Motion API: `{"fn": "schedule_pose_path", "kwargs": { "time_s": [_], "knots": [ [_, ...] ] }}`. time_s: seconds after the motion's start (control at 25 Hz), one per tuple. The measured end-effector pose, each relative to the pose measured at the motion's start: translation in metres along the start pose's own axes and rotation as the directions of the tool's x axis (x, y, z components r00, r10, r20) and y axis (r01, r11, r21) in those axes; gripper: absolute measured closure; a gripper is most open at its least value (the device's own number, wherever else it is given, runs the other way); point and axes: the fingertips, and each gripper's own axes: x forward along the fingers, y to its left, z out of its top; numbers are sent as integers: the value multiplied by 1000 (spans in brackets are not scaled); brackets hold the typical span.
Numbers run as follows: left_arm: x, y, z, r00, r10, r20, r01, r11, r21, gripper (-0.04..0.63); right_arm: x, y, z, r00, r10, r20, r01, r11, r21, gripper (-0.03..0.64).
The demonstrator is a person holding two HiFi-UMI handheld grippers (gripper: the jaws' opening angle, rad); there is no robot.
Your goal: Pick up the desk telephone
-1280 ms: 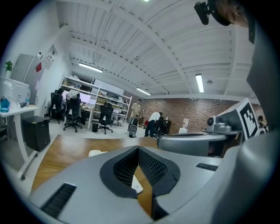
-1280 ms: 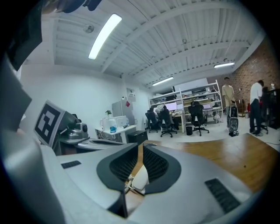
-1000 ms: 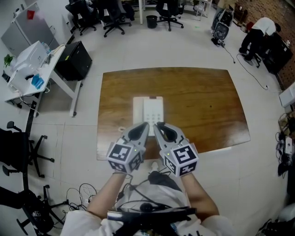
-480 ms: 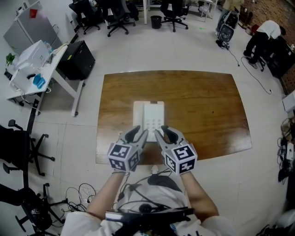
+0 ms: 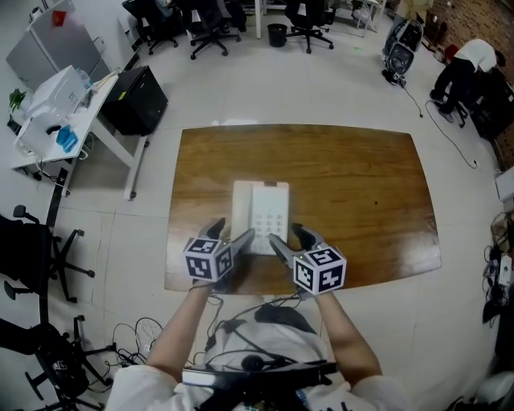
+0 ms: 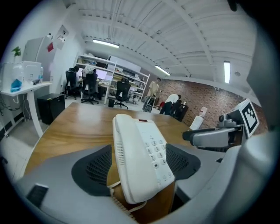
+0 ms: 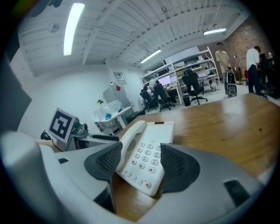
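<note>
A white desk telephone [image 5: 260, 213] lies flat on the wooden table [image 5: 361, 185], handset along its left side, keypad to the right. Both grippers sit at its near end. My left gripper [image 5: 230, 234] is by the near left corner, its jaws opening. In the left gripper view the telephone [image 6: 139, 151] shows between the dark pads [image 6: 92, 168], which do not touch it. My right gripper [image 5: 291, 239] is by the near right corner, its jaws opening too. The telephone's [image 7: 146, 151] near end lies between its pads [image 7: 177, 162], not pressed.
The table's near edge [image 5: 241, 287] runs just under the grippers. A white desk with a printer [image 5: 56, 92] and a black cabinet [image 5: 136, 100] stand at the left. Office chairs [image 5: 201, 24] are at the back; cables [image 5: 140, 333] lie on the floor.
Both grippers have dropped lower toward the table's near edge, and their jaws have gone from shut to wide apart around the telephone's near end.
</note>
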Motion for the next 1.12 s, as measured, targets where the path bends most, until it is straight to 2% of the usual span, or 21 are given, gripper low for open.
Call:
{"fn": "schedule_pose_path", "kwargs": {
  "time_s": [0.2,0.32,0.36,0.56,0.64,1.12],
  "knots": [
    [19,21,-16,997,-37,-69,30,995,-91,201,23,-21,-18,998,19,-58,-14,997,82,325],
    [27,22,-20,992,-69,-102,61,995,-82,199,36,-29,-24,996,27,-88,-18,995,103,323],
    [29,22,-21,991,-77,-113,68,995,-78,195,40,-31,-25,995,31,-98,-21,994,109,300],
    [37,23,-29,981,-99,-167,87,993,-78,153,54,-37,-33,991,43,-130,-25,991,134,296],
    [41,21,-32,975,-110,-195,97,992,-74,142,58,-37,-35,988,52,-143,-31,990,141,276],
    [58,16,-45,927,-152,-342,130,988,-88,124,81,-39,-43,978,53,-204,-17,985,173,272]
  ]
}}
